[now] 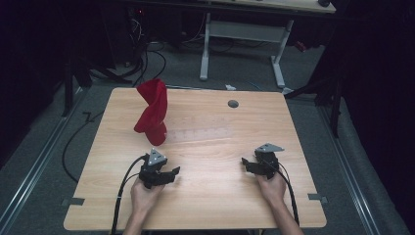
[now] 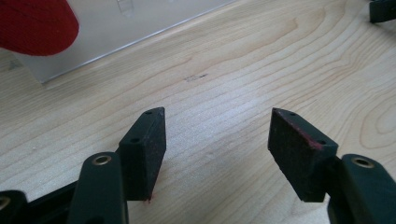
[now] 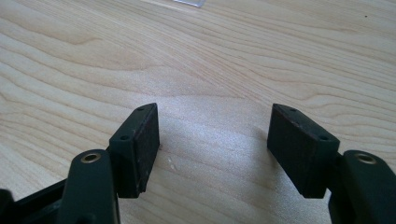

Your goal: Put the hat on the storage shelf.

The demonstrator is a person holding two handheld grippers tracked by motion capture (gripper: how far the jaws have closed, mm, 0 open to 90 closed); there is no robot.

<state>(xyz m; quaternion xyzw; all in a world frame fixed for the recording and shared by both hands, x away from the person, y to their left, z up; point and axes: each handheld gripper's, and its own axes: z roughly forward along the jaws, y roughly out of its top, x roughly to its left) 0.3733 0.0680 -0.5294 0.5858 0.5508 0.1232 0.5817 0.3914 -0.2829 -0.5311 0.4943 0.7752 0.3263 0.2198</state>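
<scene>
A red cloth (image 1: pixel 152 111) stands draped over something upright at the table's left middle, above a clear flat plate (image 1: pixel 195 134) lying on the wood. In the left gripper view the red cloth (image 2: pixel 35 23) shows at the top left with the clear plate (image 2: pixel 116 32) beside it. My left gripper (image 1: pixel 172 172) rests near the front of the table, open, with nothing between its pads (image 2: pixel 145 149). My right gripper (image 1: pixel 246 162) lies at the front right, open too, its pads (image 3: pixel 140 144) over bare wood.
The wooden table (image 1: pixel 205 196) has a round grey cable hole (image 1: pixel 233 104) near its far edge. Cables trail from both grippers off the front edge. A white-legged desk (image 1: pixel 242 34) stands beyond the table on the grey floor.
</scene>
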